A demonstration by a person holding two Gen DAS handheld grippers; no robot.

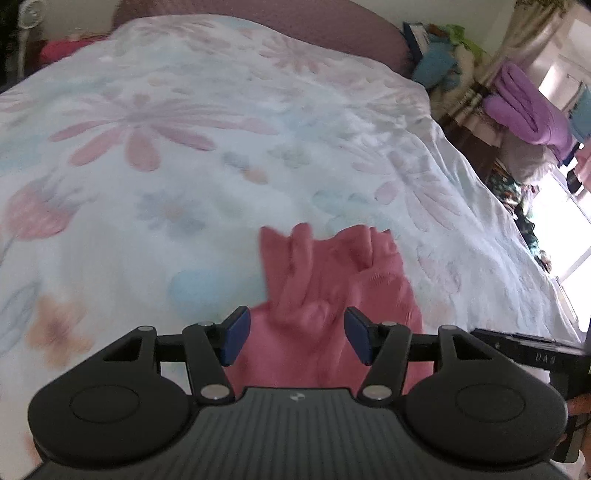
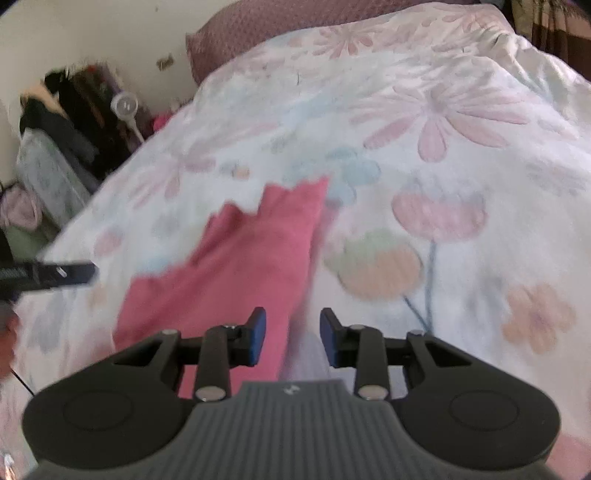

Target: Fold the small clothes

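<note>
Spread across the bed (image 1: 480, 221), your pale floral quilt (image 1: 207, 158) carries the pink garment (image 1: 325, 280) lying rumpled near its front edge, with a mauve pillow (image 2: 258, 26) at the head and folded purple bedding (image 1: 524, 110) stacked beside the window. Your left gripper (image 1: 295, 334) hovers over the garment, jaws wide and empty. Your right gripper (image 2: 293, 336) stands narrower, gripping nothing, at the garment's right edge.

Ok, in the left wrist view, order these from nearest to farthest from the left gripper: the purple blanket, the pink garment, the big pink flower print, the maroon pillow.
From the left gripper:
1. Pink garment, lying just ahead of the open fingers.
2. Big pink flower print, on the bedspread, up and left.
3. Purple blanket at far right and maroon pillow at the bed's far end: too close to call.
</note>
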